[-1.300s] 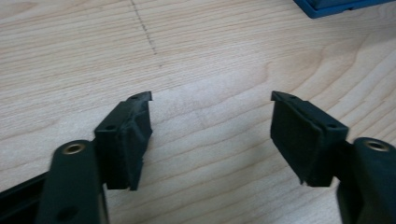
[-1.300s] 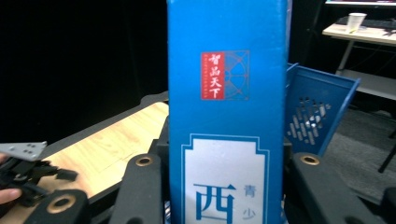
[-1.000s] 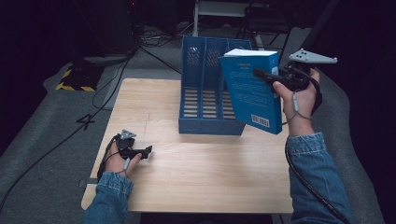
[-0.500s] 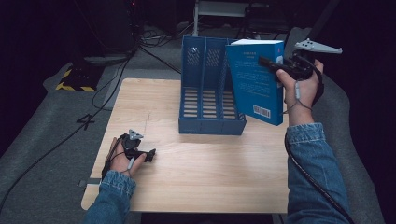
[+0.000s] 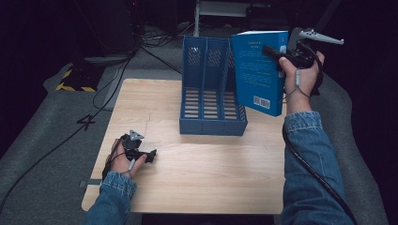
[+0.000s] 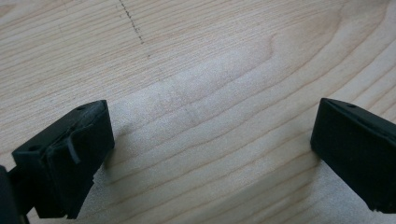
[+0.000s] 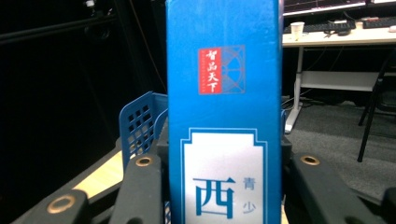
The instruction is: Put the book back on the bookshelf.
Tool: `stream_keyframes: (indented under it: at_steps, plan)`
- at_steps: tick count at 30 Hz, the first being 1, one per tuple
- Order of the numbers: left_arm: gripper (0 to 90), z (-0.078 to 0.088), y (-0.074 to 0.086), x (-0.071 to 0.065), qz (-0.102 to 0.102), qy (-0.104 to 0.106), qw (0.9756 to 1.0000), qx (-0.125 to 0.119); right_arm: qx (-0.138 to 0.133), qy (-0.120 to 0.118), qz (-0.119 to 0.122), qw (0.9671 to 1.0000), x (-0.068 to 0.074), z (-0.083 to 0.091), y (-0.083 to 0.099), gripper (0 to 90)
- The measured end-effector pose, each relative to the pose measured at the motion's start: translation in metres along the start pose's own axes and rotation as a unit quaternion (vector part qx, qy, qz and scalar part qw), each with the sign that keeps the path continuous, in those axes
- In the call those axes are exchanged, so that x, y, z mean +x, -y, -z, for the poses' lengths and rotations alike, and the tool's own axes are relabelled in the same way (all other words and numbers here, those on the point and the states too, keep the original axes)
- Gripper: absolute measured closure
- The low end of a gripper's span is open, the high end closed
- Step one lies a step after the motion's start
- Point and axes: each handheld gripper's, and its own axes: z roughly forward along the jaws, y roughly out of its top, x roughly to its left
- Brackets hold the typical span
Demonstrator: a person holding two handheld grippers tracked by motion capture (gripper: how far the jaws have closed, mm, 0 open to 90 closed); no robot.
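Clamping a blue book upright in the right gripper fingers, raised just beside the blue file rack; left gripper resting on the counter, fingers wide, empty.

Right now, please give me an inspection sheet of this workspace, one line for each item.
Surface: wooden table, bare around the rack.
Job's things: blue book held upright above the table, beside the right side of the blue file rack; the rack's slots look empty.
Clutter: nothing seen on the table.
Grippers: right gripper with jaws shut on the book's spine edge; left gripper resting low on the table, jaws wide open, nothing between them.
Cables: black cable trailing along the right sleeve; more cables on the floor.
Surroundings: dark room, grey floor mat, a desk behind.
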Motion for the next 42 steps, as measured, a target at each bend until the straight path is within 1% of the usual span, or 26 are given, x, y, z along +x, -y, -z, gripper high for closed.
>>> stream_keyframes:
  at_steps: [3, 5, 8, 11, 13, 15, 18, 21, 24, 27, 30, 31, 34, 36, 39, 40, 42]
  plan:
    - [0.0, 0.000, 0.000, 0.000, 0.000, 0.001, 1.0000, 0.000, -0.005, 0.006, -0.017, 0.9998, -0.004, -0.010, 0.002, 61.5]
    - [0.0, 0.000, 0.000, 0.000, 0.001, 0.001, 1.0000, 0.000, -0.012, 0.003, -0.026, 0.9996, -0.005, -0.014, 0.002, 61.5]
    - [0.0, 0.000, 0.000, 0.000, 0.000, 0.001, 1.0000, 0.000, -0.015, -0.002, -0.028, 0.9995, 0.000, -0.017, -0.001, 61.5]
    - [0.0, 0.000, 0.000, 0.000, 0.000, 0.001, 1.0000, 0.000, -0.010, 0.002, -0.018, 0.9998, 0.008, -0.017, -0.003, 61.5]
    - [0.0, 0.000, 0.000, 0.000, 0.000, 0.001, 1.0000, 0.000, -0.010, -0.003, -0.010, 0.9999, 0.012, -0.014, -0.003, 61.5]
    - [0.0, 0.000, 0.000, 0.000, 0.000, 0.001, 1.0000, 0.000, -0.017, -0.017, -0.011, 0.9997, 0.015, -0.010, -0.005, 61.5]
    - [0.0, 0.000, 0.000, 0.000, 0.001, 0.001, 1.0000, 0.000, -0.024, -0.034, -0.022, 0.9989, 0.015, -0.009, -0.008, 61.5]
    - [0.0, 0.000, 0.000, 0.000, 0.001, 0.001, 1.0000, 0.000, -0.028, -0.039, -0.038, 0.9981, 0.012, -0.014, -0.007, 61.5]
    - [0.0, 0.000, 0.000, 0.000, 0.001, 0.000, 1.0000, 0.000, -0.028, -0.029, -0.040, 0.9984, 0.006, -0.020, -0.004, 61.5]
    - [0.0, 0.000, 0.000, 0.000, 0.001, 0.000, 1.0000, 0.000, -0.026, -0.011, -0.047, 0.9985, -0.006, -0.024, 0.002, 61.4]
    - [0.0, 0.000, 0.000, 0.000, 0.001, 0.000, 1.0000, 0.000, -0.023, 0.013, -0.055, 0.9982, -0.021, -0.025, 0.008, 61.4]
    - [0.0, 0.000, 0.000, 0.000, 0.001, 0.000, 1.0000, 0.000, -0.023, 0.013, -0.055, 0.9982, -0.021, -0.025, 0.008, 61.4]
    - [0.0, 0.000, 0.000, 0.000, 0.002, 0.001, 1.0000, 0.000, -0.021, 0.029, -0.061, 0.9975, -0.030, -0.027, 0.012, 61.3]
    - [0.0, -0.001, 0.000, -0.001, 0.001, 0.001, 1.0000, 0.000, -0.023, 0.026, -0.066, 0.9972, -0.031, -0.029, 0.013, 61.4]
    - [0.0, -0.001, -0.001, -0.001, -0.002, 0.001, 1.0000, 0.002, -0.020, 0.029, -0.057, 0.9977, -0.023, -0.036, 0.014, 61.4]
    - [0.0, -0.001, -0.001, -0.001, 0.000, 0.002, 1.0000, 0.001, -0.018, 0.032, -0.054, 0.9979, -0.020, -0.039, 0.014, 61.3]
    - [0.0, -0.001, -0.001, -0.001, -0.002, 0.000, 1.0000, 0.001, -0.016, 0.035, -0.050, 0.9980, -0.015, -0.046, 0.015, 61.3]
